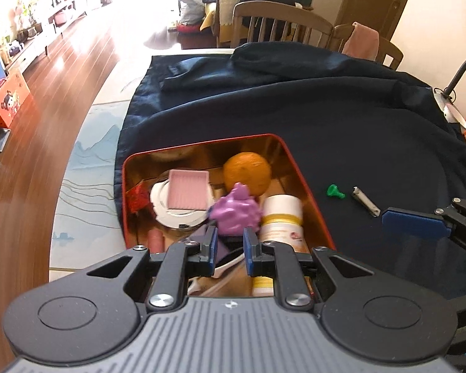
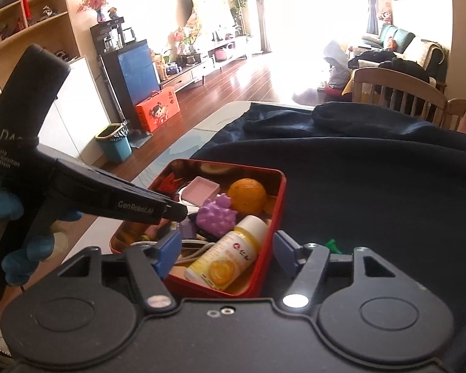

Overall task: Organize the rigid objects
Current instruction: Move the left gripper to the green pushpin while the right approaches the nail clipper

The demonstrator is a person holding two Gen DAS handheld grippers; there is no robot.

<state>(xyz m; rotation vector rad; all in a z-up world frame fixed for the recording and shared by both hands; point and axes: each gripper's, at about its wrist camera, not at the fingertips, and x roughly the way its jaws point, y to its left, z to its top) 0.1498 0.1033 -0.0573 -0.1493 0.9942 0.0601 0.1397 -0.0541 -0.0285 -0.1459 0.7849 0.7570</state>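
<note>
The red tin (image 1: pixel 310 183) sits at lower centre of the left wrist view on a dark cloth (image 1: pixel 326 118) over the worktop, already crowded: an orange (image 1: pixel 248 168), a pink tray (image 1: pixel 188 192) on a white disc (image 1: pixel 161 208), a purple knobbly toy (image 1: pixel 236 209) and a white-and-yellow bottle (image 1: pixel 281 217) lying on its side. The left hand-held gripper (image 1: pixel 230 248) hangs over the near end of the tin, its jaws parted a little and gripping nothing; the toy lies just beyond its tips and looks blurred. The right hand-held gripper (image 2: pixel 230 253) is spread wide and empty, straddling the tin's near corner in its own view. Still loose on the cloth, right of the tin, are a small green piece (image 1: pixel 335 192) and a nail clipper (image 1: pixel 365 202), near each other but apart. The clipper is probably the harder pick: thin, flat, smooth metal, stiff and light, likely to skid on cloth. Pinching it across its narrow width near the middle seems best. The green piece looks like light hard plastic with a flared end, so taking it by the narrow stem should hold. Neither seems fragile.
</note>
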